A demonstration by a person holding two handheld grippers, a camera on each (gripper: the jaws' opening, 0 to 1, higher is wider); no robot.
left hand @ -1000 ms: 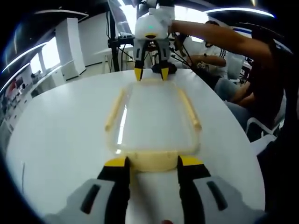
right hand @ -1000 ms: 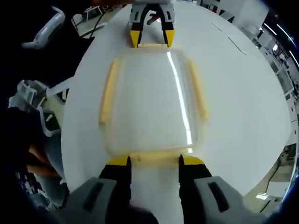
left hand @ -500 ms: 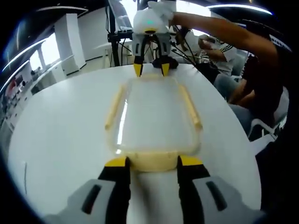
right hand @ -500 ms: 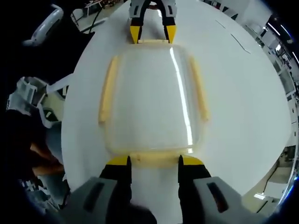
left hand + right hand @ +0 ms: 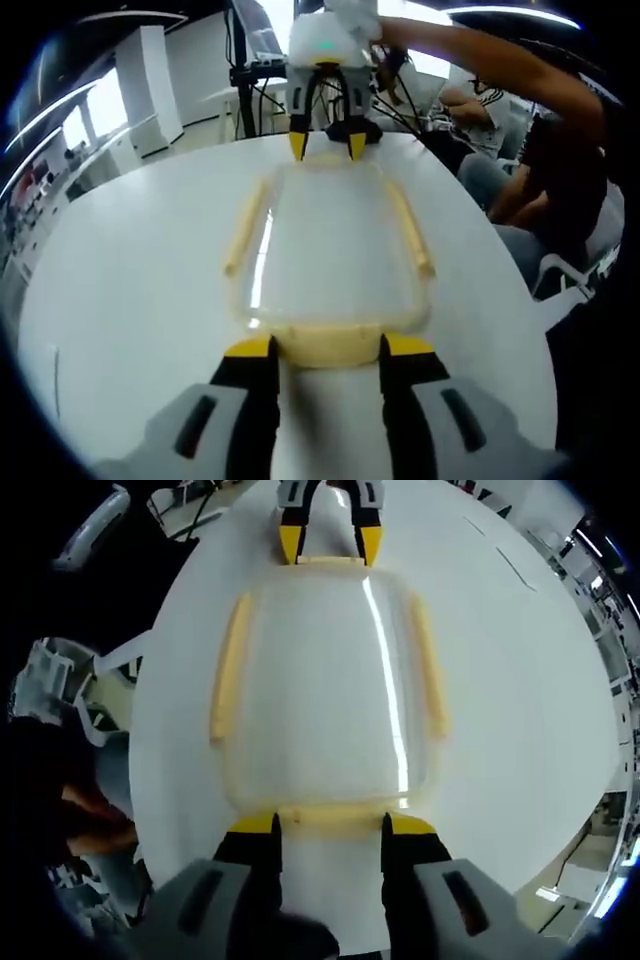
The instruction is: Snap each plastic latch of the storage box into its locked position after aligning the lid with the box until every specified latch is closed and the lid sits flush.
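Observation:
A clear storage box with its lid on lies lengthwise on a round white table. Pale yellow latches run along its long sides and across both ends. My left gripper stands open, its yellow-tipped jaws on either side of the near end latch. At the far end my right gripper hangs open over the other end latch. In the right gripper view the box is seen from above. There my right gripper straddles its end latch, and my left gripper is at the opposite end.
A person's arm reaches across at the top right of the left gripper view, and seated people are close to the table's right edge. Equipment on a stand is behind the table. White chairs stand beside the table.
The right gripper has lifted slightly at the far end, so the box sits a little higher in its view. Box, lid and latches look unchanged. The left gripper has held still.

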